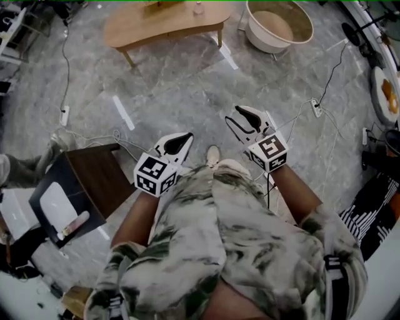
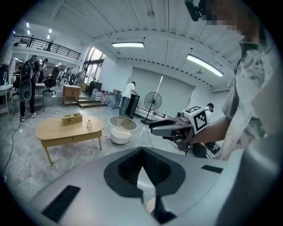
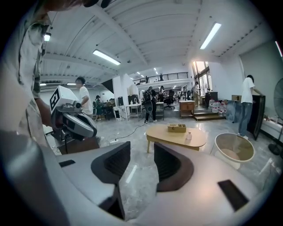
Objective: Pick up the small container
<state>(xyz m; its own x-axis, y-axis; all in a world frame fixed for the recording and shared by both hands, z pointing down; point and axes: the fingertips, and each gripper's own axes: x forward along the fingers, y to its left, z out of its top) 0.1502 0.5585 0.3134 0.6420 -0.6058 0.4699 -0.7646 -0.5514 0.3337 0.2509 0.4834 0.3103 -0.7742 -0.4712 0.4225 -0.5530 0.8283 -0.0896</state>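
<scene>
**Container far ahead, both grippers short of the table**

The small container (image 1: 199, 7), a pale little bottle, stands on the wooden table (image 1: 164, 26) at the far end of the floor. A low wooden box (image 3: 176, 128) stands near it on the same top, and a white tub (image 1: 278, 25) stands on the floor off the table's right end. It looks upright, its long axis vertical, though it is too small here to read its shape any better.

The person holds both tools at waist height, well apart from that table, with open marble floor between. The left gripper (image 1: 183, 139) has its jaws together at the tips, with nothing in them. The right gripper (image 1: 233, 115) has its jaws apart, and only bare floor shows through the gap.

The bottle lies straight ahead, roughly between the two tools. In the left gripper view it sits well to the left of the jaw line. In the right gripper view it sits just right of the gap and higher up.

By the look of it the right gripper is the better placed, being a touch further forward and ready to receive. Either way, the whole stretch of floor has to be crossed before any grasp.
</scene>
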